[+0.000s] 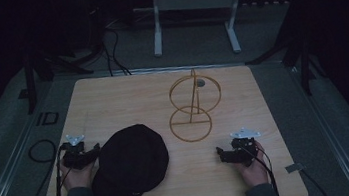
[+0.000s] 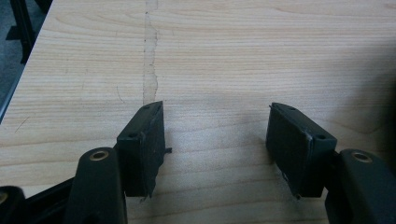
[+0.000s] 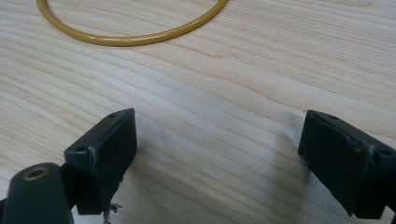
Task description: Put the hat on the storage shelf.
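The jaws of the left gripper point(image 2: 215, 149) stand wide apart with only bare wood between them; the jaws of the right gripper point(image 3: 219, 163) are likewise spread wide and hold nothing. In the high view each gripper rests low over the light wooden worktop point(image 1: 112, 100), carried by one hand: the left hand point(image 1: 78, 175) enters from the bottom edge at the near left corner, the right hand point(image 1: 251, 166) at the near right, both forearms in grey sleeves. One black fabric cap point(image 1: 130, 164) lies flat on the worktop just beside the left gripper point(image 1: 81, 156), on its inner side and well apart from the right gripper point(image 1: 237, 151). One yellow wire stand point(image 1: 191, 107), made of two rings and one upright post, sits beyond the cap toward the middle of the worktop; a curved section of its lower ring point(image 3: 130, 37) appears ahead of the right gripper. Count: two grippers, one cap, one stand.
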The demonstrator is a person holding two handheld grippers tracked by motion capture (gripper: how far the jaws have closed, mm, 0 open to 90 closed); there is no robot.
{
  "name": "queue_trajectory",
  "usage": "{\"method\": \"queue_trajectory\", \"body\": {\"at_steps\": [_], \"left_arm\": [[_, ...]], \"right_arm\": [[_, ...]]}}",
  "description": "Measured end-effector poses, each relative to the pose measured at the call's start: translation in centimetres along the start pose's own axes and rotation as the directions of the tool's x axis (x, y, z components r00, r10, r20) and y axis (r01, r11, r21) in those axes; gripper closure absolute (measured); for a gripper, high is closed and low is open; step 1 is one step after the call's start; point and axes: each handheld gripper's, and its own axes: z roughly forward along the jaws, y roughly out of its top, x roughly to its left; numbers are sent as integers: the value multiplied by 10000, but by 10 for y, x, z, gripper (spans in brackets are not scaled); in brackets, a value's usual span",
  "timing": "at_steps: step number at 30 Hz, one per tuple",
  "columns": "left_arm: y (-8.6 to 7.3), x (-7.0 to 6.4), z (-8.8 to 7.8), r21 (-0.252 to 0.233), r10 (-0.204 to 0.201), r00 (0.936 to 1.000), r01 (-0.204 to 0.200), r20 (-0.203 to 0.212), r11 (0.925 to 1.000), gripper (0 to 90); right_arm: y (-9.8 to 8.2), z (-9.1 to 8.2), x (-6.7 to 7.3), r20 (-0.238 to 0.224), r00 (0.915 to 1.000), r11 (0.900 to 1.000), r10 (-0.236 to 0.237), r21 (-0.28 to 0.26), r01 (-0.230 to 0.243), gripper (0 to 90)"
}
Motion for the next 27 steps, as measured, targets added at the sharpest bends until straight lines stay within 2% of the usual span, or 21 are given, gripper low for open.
{"method": "queue_trajectory", "body": {"at_steps": [7, 15, 16, 20, 27], "left_arm": [[2, 0, 0, 79, 7, 10000, -7, 47, 10000, 399], [5, 3, -2, 346, -139, 9999, 141, -70, 9993, 491], [5, 3, -5, 385, -221, 9996, 214, 164, 9990, 521], [8, 4, -11, 543, -137, 9989, 112, 458, 9985, 526], [11, 6, -18, 1036, 46, 9984, -105, 569, 9946, 512]], "right_arm": [[0, 0, 0, 1, 10000, 10000, 2, -1, -2, 115], [0, 0, 0, 1, 10000, 10000, -12, -8, 12, 115], [0, 0, 0, 1, 10000, 10000, -8, -4, 8, 115], [0, 0, 0, 0, 10000, 10000, 9, -8, -9, 115], [0, 0, 0, 2, 10000, 10000, 15, -8, -15, 115]]}}
